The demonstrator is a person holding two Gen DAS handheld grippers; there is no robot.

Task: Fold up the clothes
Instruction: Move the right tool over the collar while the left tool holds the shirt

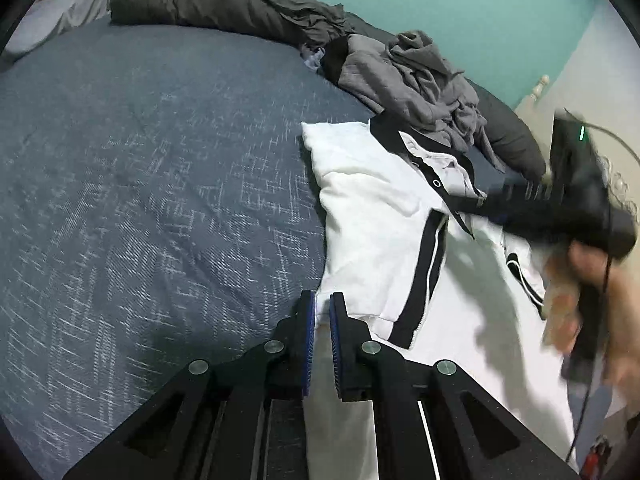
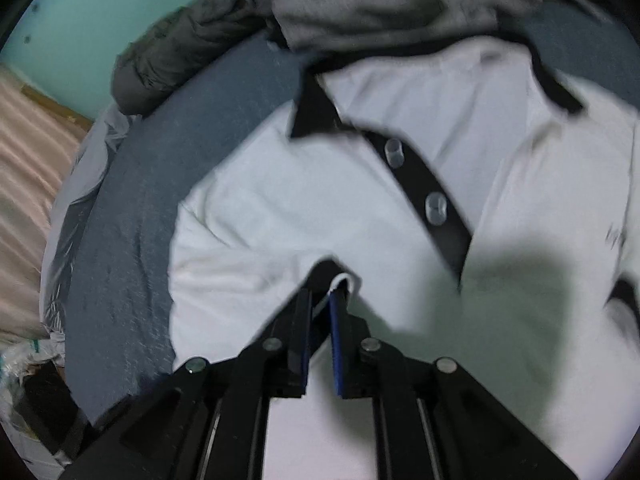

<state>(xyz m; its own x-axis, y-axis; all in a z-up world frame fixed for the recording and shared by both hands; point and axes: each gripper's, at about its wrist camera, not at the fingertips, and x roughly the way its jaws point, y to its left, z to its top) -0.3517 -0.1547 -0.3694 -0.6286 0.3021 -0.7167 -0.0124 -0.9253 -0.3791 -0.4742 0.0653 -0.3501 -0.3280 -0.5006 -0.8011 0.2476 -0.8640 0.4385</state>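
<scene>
A white polo shirt [image 1: 372,216] with black collar, placket and sleeve trim lies on the blue-grey bed cover [image 1: 140,160], collar away from me. My left gripper [image 1: 322,308] is shut on the shirt's left edge, and white cloth runs back between its fingers. A hand holds my right gripper [image 1: 486,202], blurred, over the placket. In the right wrist view the shirt [image 2: 260,208] fills the frame, with two clear buttons on the black placket [image 2: 436,196]. There my right gripper [image 2: 326,290] is shut on a black-trimmed fold of the shirt.
A heap of grey clothes [image 1: 420,76] lies just beyond the collar, with a dark grey duvet [image 1: 208,0] bunched along the teal wall. A pale pillow [image 1: 60,12] sits at the far left. Left of the shirt the bed cover [image 2: 132,240] lies bare.
</scene>
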